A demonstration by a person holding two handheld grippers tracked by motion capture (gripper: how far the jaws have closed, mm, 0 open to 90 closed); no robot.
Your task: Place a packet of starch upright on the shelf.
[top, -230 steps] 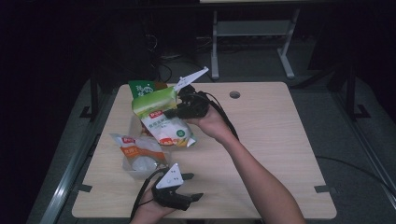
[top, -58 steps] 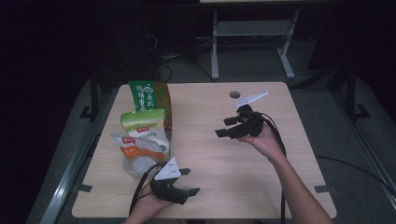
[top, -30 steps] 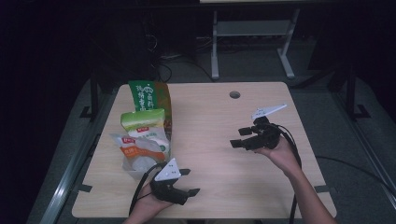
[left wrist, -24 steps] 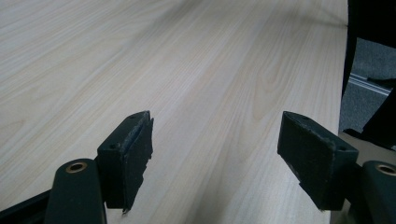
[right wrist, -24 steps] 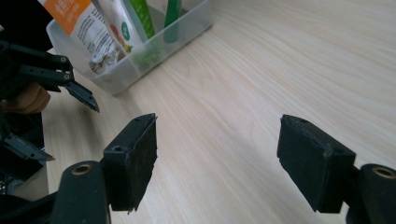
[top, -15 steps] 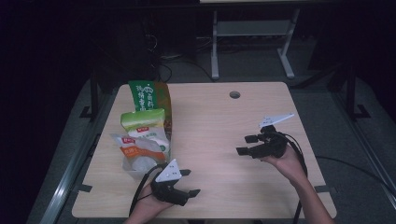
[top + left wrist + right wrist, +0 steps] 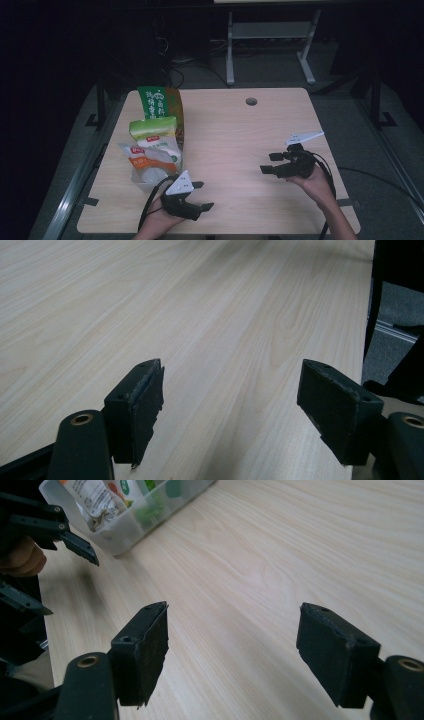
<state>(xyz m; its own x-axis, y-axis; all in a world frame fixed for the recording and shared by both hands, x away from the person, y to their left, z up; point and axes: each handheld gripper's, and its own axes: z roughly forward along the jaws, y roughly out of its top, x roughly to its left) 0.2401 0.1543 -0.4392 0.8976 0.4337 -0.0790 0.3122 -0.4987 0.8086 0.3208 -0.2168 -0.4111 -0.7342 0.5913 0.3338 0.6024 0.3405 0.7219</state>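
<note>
We see left claw (image 7: 200,196) spread wide, nothing between its jaws, resting low at the surface's (image 7: 235,135) near edge | right claw (image 7: 270,163) likewise released, empty, over bare wood at right | snack bags (image 7: 152,150) in clear bin (image 7: 125,527), far left, just beside left claw

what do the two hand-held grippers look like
Both are black. The left hand-held gripper and right hand-held gripper each carry a pale grey three-cornered plate and trail a black cable. Their jaws end in flat, rectangular black pads. Forearms are bare, no sleeves.
</note>
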